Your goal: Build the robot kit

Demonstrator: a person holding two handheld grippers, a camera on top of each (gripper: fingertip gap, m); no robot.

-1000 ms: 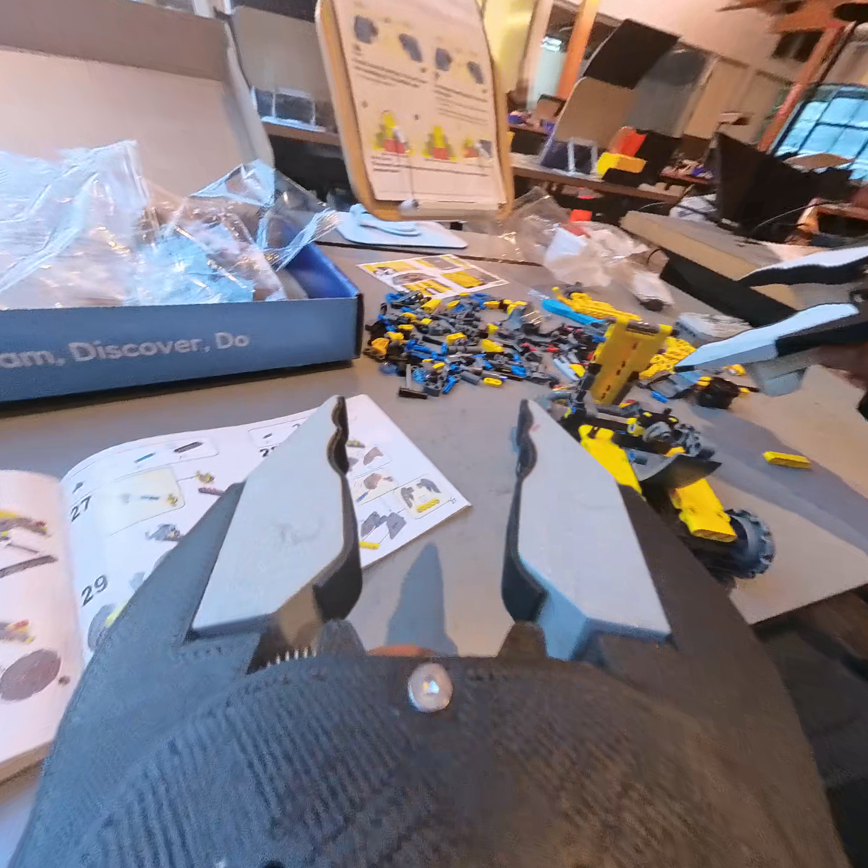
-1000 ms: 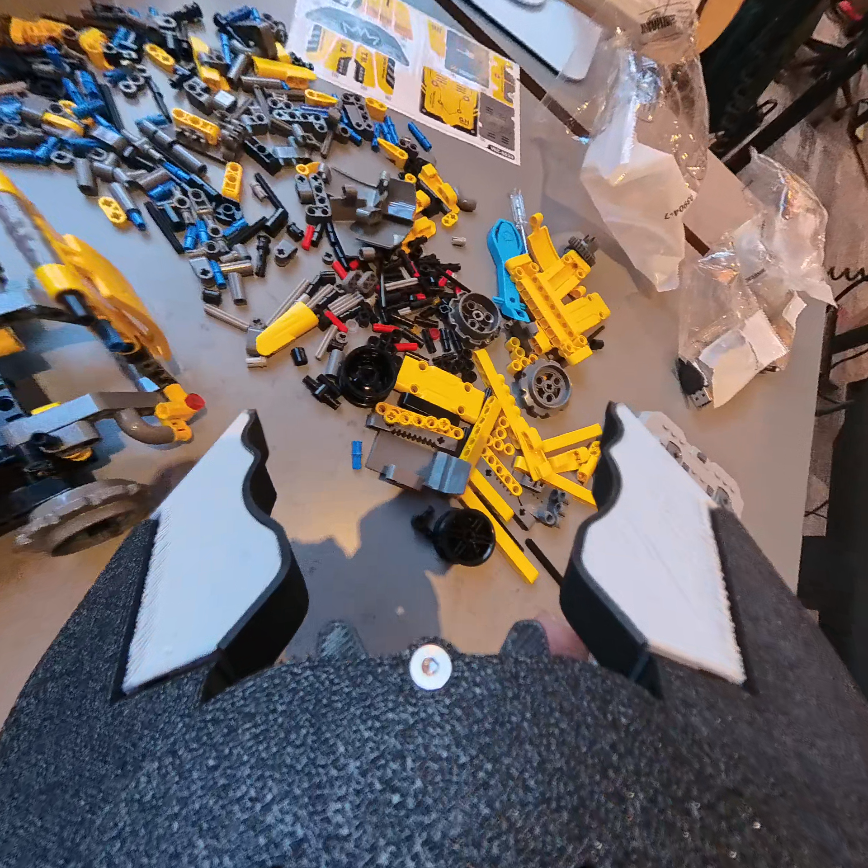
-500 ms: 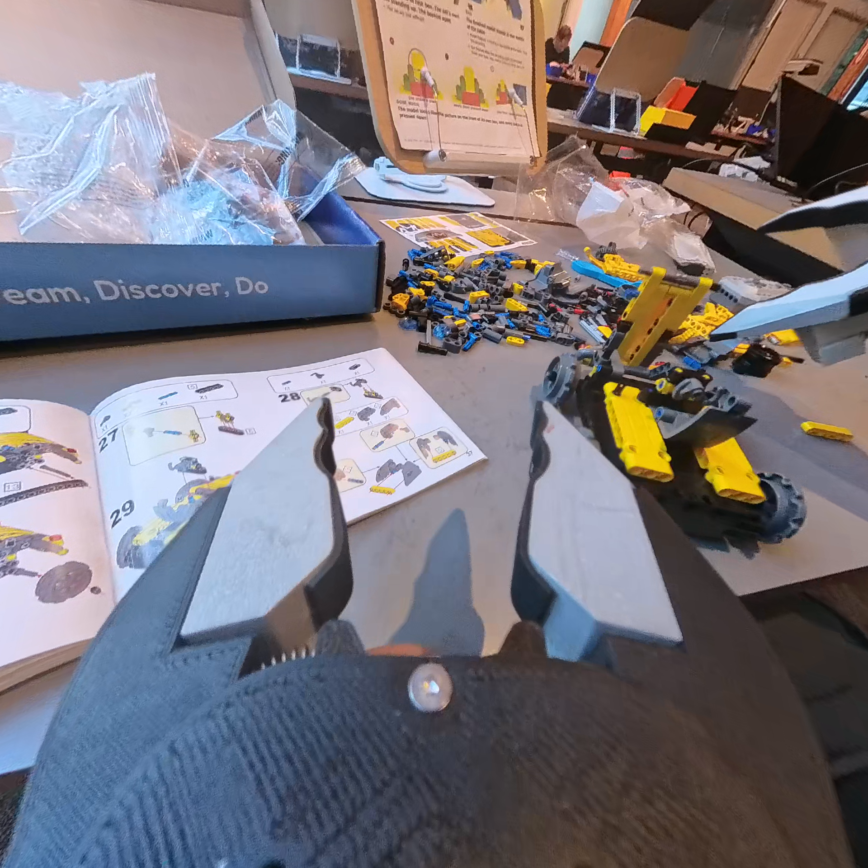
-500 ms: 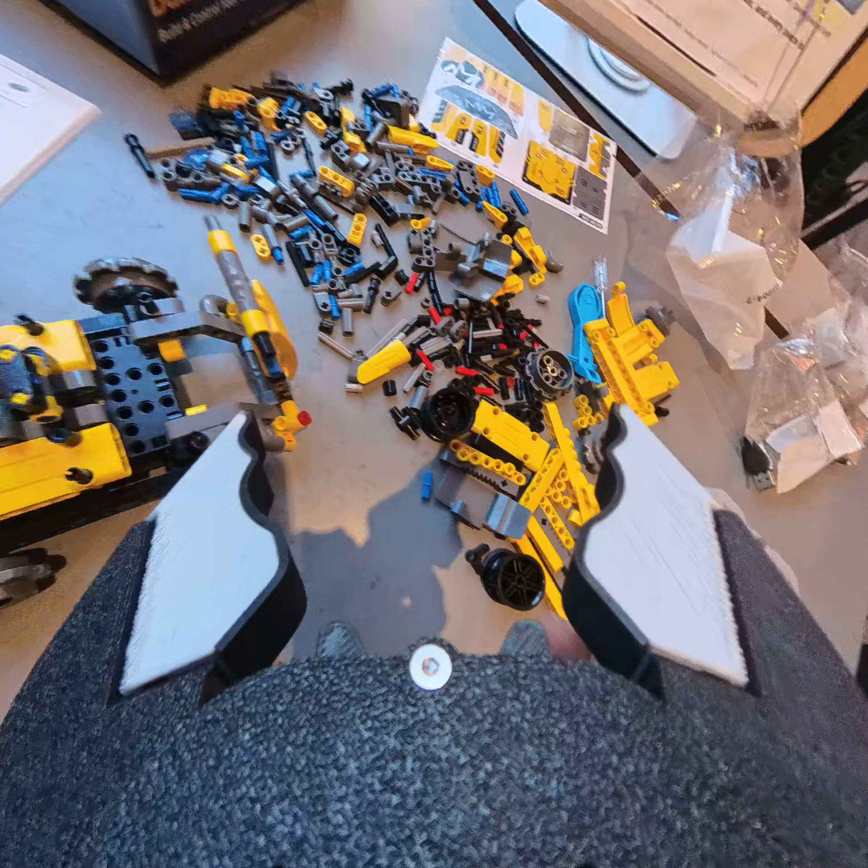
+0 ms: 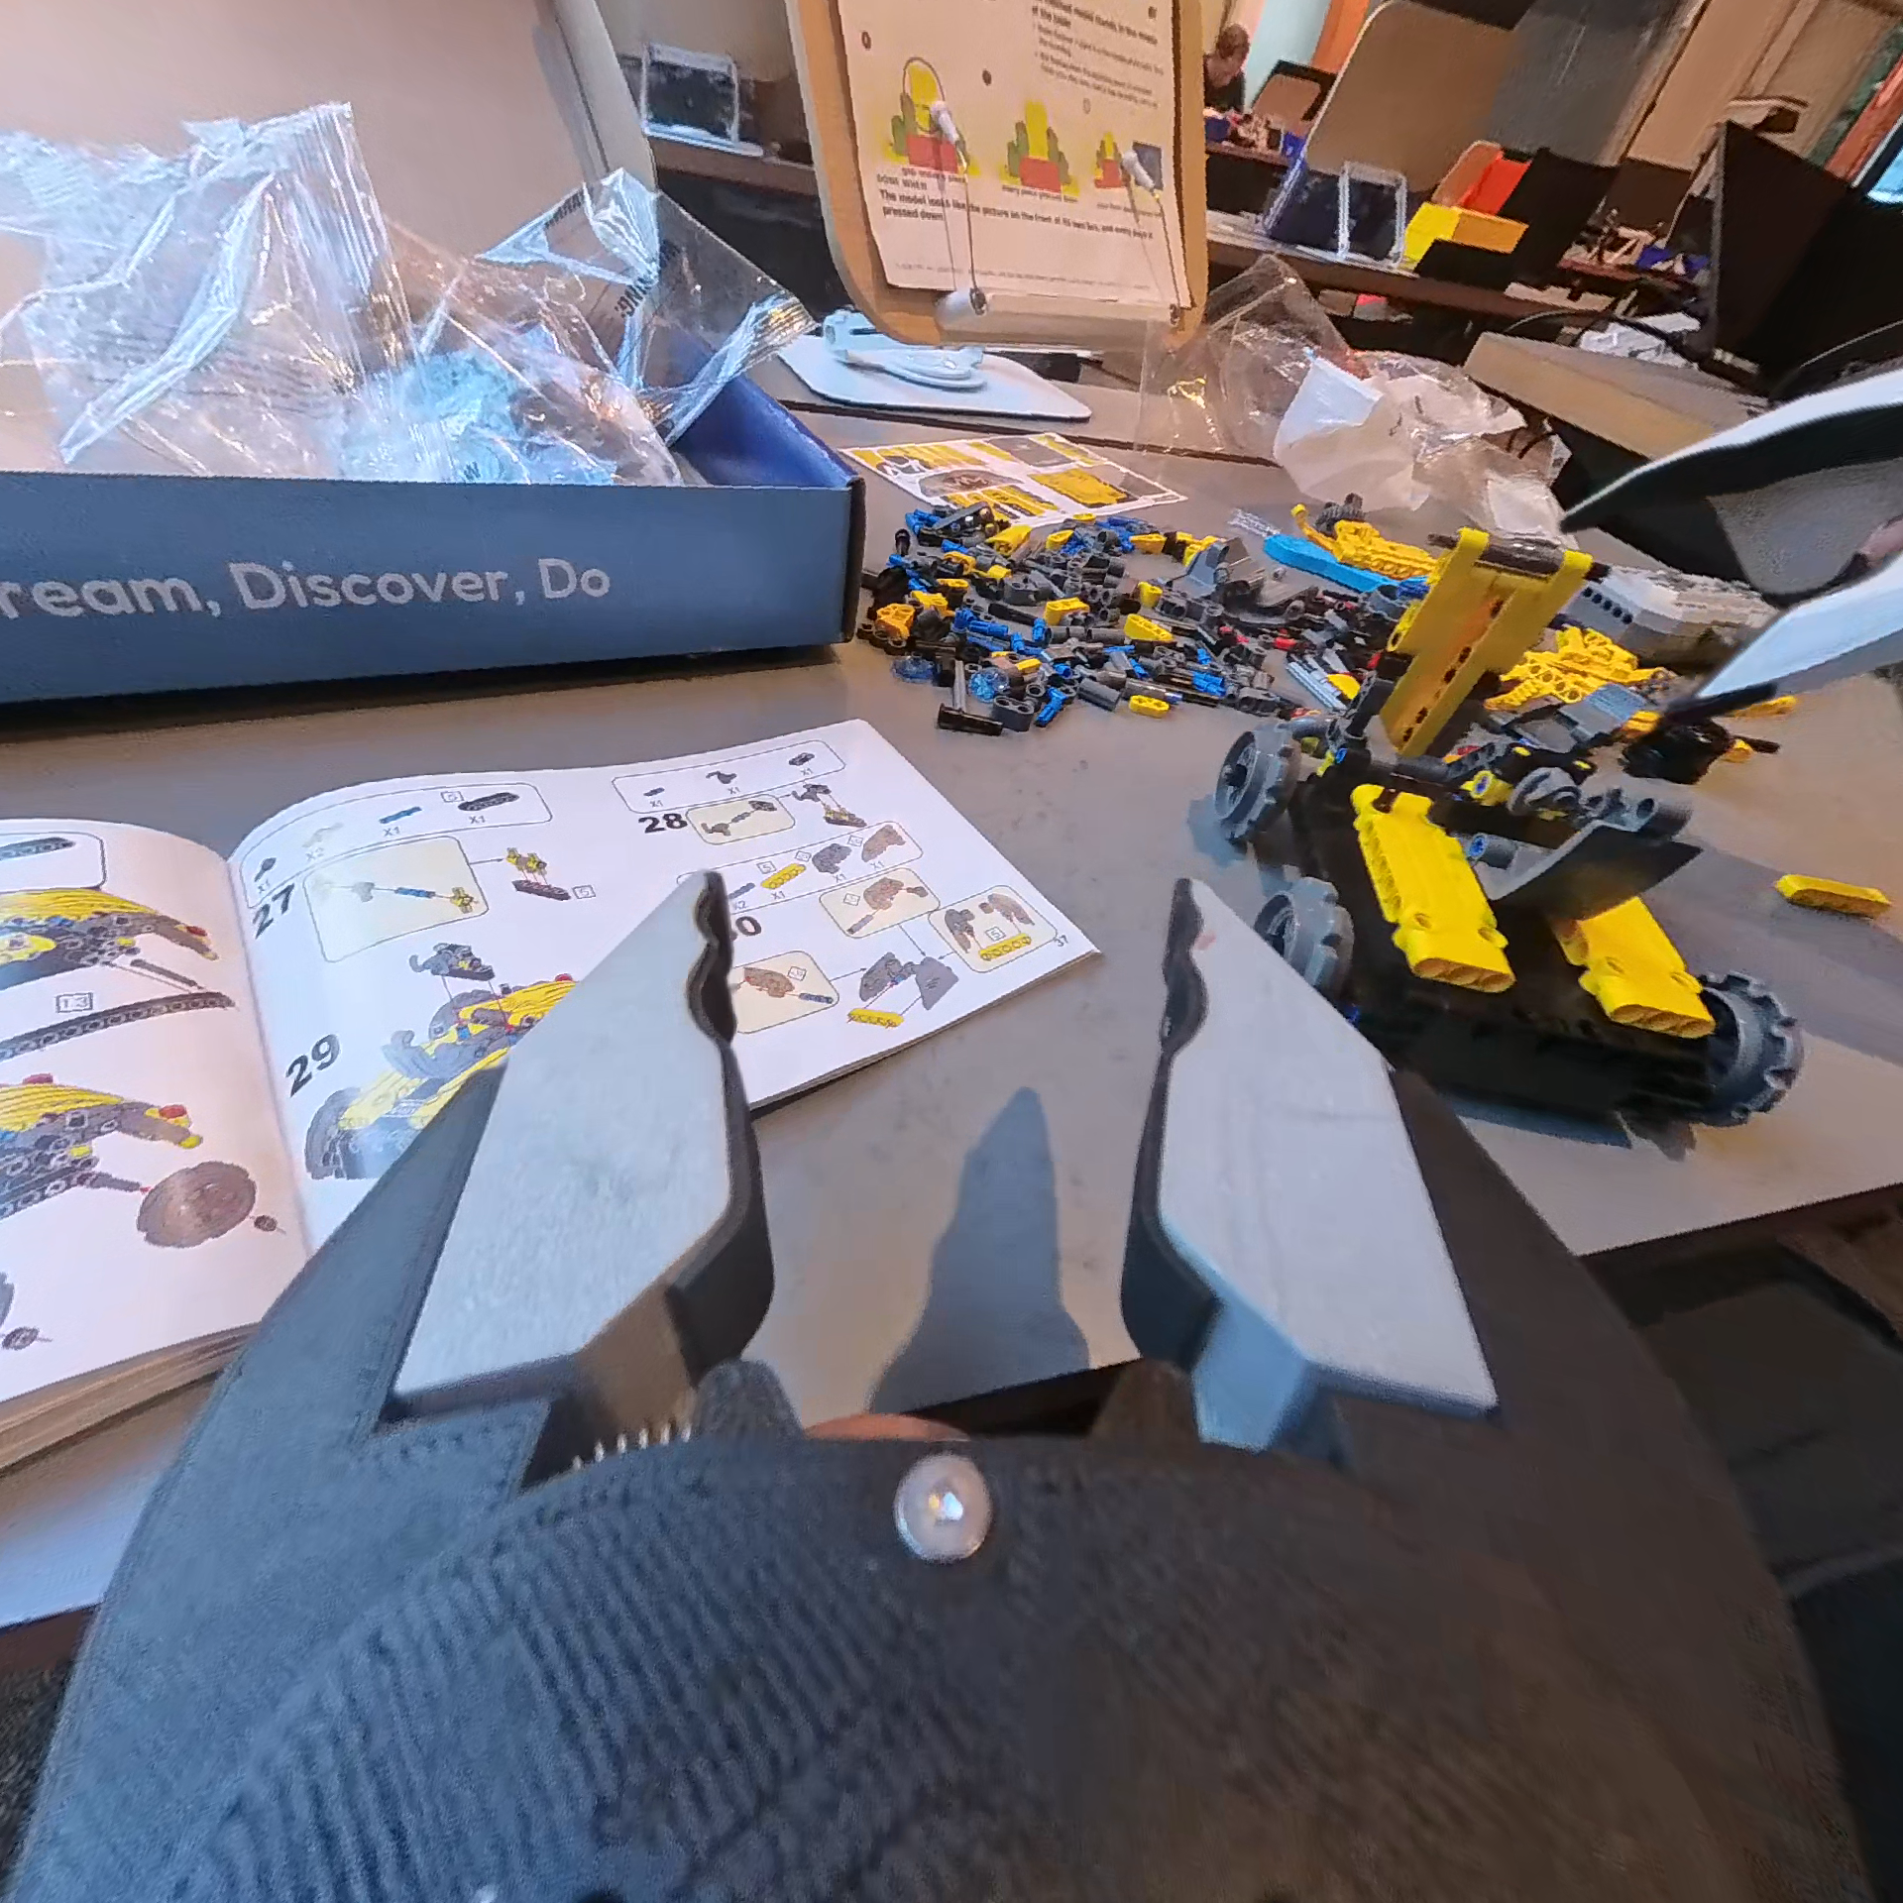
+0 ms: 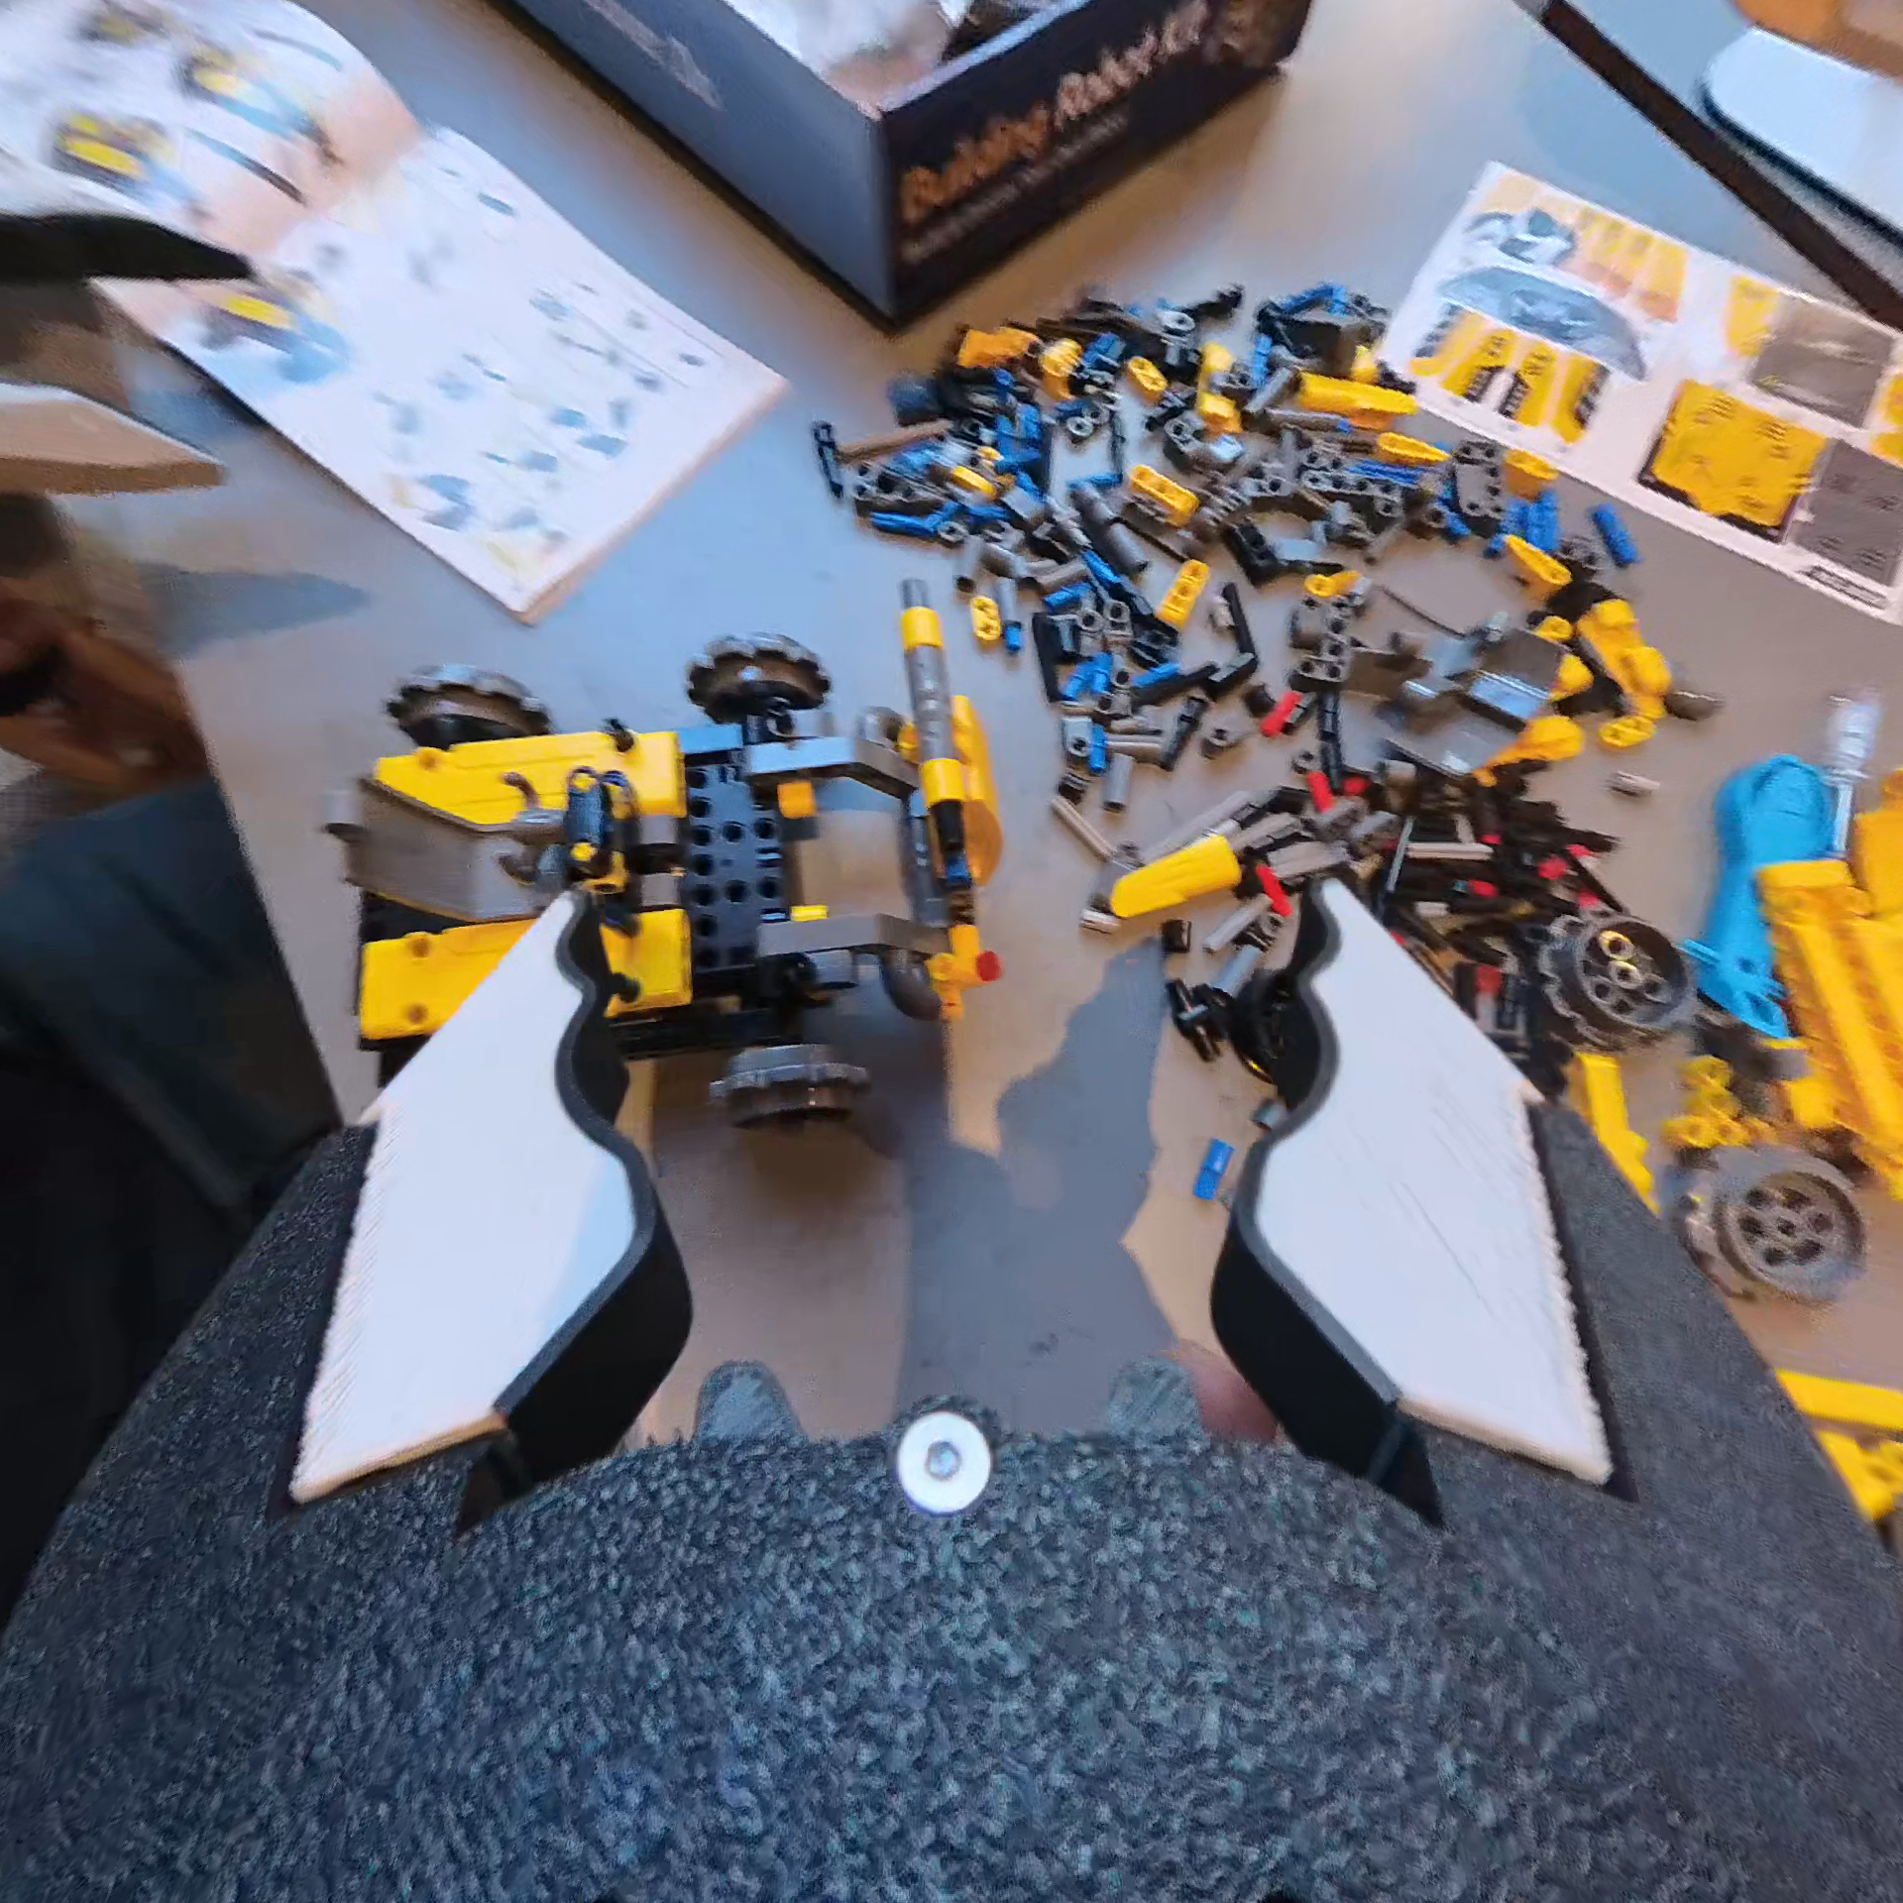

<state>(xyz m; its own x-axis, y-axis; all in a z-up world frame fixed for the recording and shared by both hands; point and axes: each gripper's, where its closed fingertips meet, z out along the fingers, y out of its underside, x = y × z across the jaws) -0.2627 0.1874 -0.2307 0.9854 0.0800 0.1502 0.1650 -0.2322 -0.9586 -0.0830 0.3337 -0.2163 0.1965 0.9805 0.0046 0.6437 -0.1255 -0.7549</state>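
Observation:
A half-built yellow and black brick vehicle point(image 5: 1483, 906) with grey wheels stands on the grey table; it also shows in the right wrist view point(image 6: 669, 855). My left gripper point(image 5: 942, 906) is open and empty, low over the table between the open instruction booklet point(image 5: 433, 927) and the vehicle. My right gripper point(image 6: 942, 906) is open and empty, hovering above the vehicle's front end, its left finger over the yellow body. It shows in the left wrist view point(image 5: 1689, 618) at the right edge, above the vehicle. A pile of loose blue, black and yellow parts point(image 6: 1236, 577) lies beyond.
A dark blue box point(image 5: 433, 587) holding clear plastic bags point(image 5: 340, 340) stands at the back left. A sticker sheet point(image 6: 1668, 412), a stand with a printed sheet point(image 5: 1009, 154), crumpled bags point(image 5: 1380, 412), loose wheels point(image 6: 1617, 978) and yellow beams point(image 6: 1833, 968) lie about. The table edge point(image 5: 1648, 1205) runs near the vehicle.
My right gripper has swung left from the loose parts pile to above the vehicle. My left gripper has pulled back and turned, so the booklet and box show more fully. Both stay open.

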